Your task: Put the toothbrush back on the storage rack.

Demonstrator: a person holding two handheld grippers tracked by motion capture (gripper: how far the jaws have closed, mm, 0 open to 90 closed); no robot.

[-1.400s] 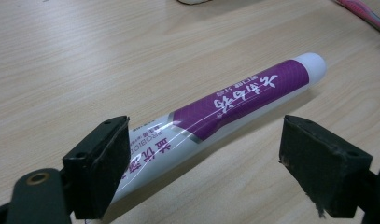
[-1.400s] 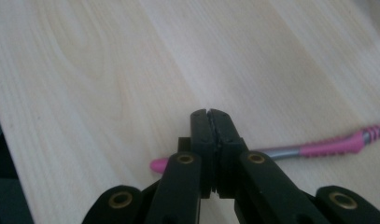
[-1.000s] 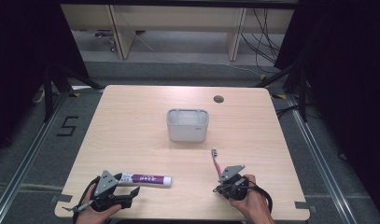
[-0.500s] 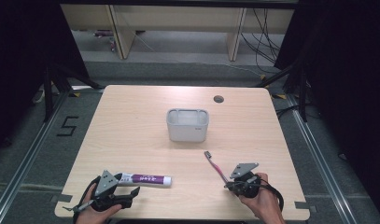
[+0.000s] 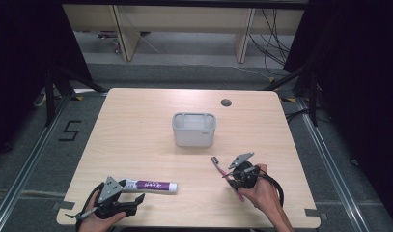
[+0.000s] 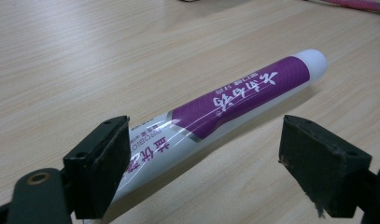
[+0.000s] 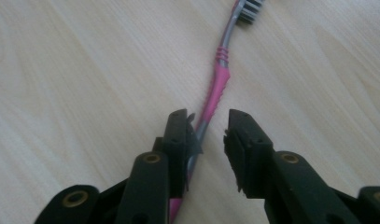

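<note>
One toothbrush (image 5: 226, 172) lies between the right gripper's (image 5: 232, 175) just-parted, narrow jaws at five o'clock; one toothpaste tube (image 5: 149, 185) sits inside the left gripper's (image 5: 131, 203) wide jaws at seven; one white bin (image 5: 194, 129) stands mid-table (image 5: 136, 135); grey floor (image 5: 39, 159) around.

Wide open stretch of light wooden tabletop (image 5: 136, 140) along the left side and across the far edge, nothing to dodge there. Dead centre: white rectangular plastic bin (image 5: 194, 129), upright, the 1 tall blocker, passable on either flank. Small dark round grommet hole (image 5: 226, 102) behind it, flush, no bother. Near edge more cluttered: white-and-purple toothpaste tube (image 5: 149, 185) lying flat at front left, pink-and-grey toothbrush (image 5: 224, 170) lying flat at front right, just beside the bin's near corner. Clear lane between those 2, straight up to the bin.
</note>
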